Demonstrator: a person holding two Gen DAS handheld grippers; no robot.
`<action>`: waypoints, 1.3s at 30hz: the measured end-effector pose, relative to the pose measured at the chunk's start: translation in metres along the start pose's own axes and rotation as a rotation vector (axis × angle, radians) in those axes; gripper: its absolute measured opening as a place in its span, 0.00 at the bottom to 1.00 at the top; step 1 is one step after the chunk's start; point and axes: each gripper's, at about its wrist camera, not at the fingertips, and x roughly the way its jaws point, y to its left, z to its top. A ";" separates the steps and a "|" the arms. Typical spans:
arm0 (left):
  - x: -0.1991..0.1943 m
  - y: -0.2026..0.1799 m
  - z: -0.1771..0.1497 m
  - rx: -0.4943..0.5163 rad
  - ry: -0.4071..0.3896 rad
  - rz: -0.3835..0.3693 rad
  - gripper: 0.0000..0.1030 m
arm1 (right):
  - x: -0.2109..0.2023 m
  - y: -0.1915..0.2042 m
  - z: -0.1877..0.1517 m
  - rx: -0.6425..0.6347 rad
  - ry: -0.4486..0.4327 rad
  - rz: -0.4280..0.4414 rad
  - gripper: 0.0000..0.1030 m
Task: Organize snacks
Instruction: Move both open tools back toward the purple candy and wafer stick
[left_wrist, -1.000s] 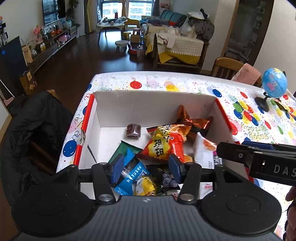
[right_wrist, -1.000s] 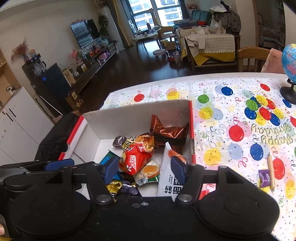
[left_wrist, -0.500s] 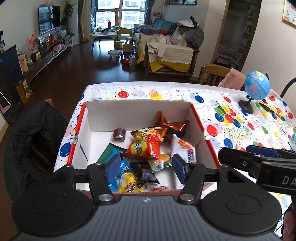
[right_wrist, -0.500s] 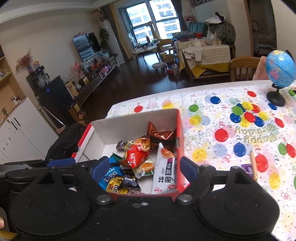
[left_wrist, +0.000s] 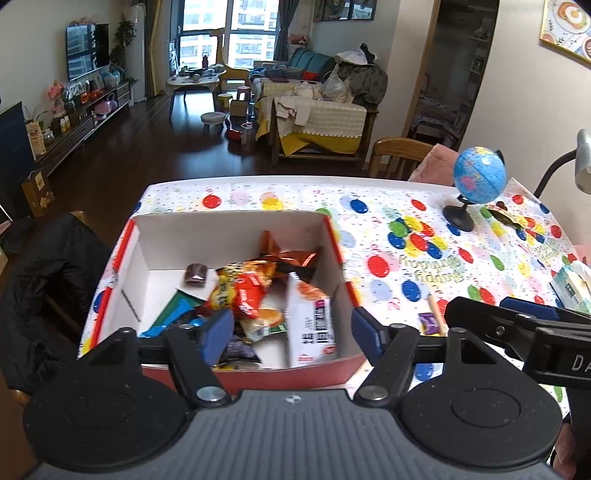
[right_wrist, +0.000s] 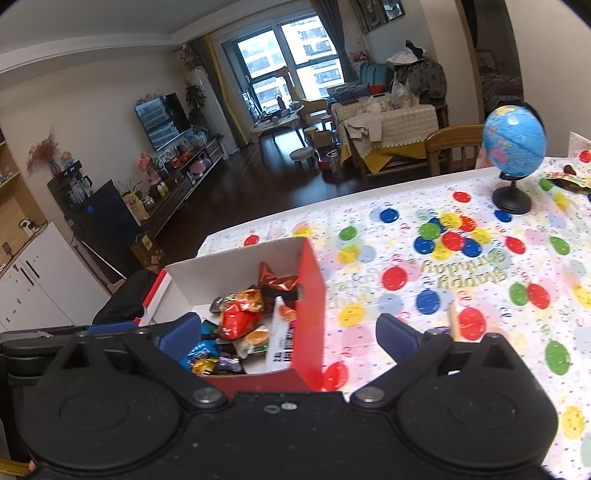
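The desk (left_wrist: 369, 192), under a balloon-print cloth, carries the red-and-white cardboard box (left_wrist: 334, 243) of snack packets at its left edge. A small purple wrapped snack (left_wrist: 427, 321) lies just right of it. Both grippers' fingers gape, empty: left gripper (left_wrist: 291, 328), right gripper (right_wrist: 290, 334). Approach the purple snack low and centred.

Snacks (left_wrist: 243, 291) in box (left_wrist: 229, 230) on table (left_wrist: 388, 280)

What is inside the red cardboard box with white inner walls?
The red cardboard box holds a heap of snack packets: an orange-red bag, a white packet, a small brown one. The packets beneath, and most of the floor, are covered.
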 end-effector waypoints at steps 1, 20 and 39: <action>0.000 -0.005 0.000 0.001 0.000 0.000 0.69 | -0.002 -0.005 0.000 0.003 -0.002 -0.002 0.99; 0.038 -0.120 -0.011 0.009 0.030 -0.031 0.82 | -0.033 -0.116 -0.002 -0.020 0.004 -0.078 1.00; 0.116 -0.179 -0.018 -0.032 0.124 0.080 0.82 | 0.000 -0.209 0.015 0.035 0.102 -0.115 0.97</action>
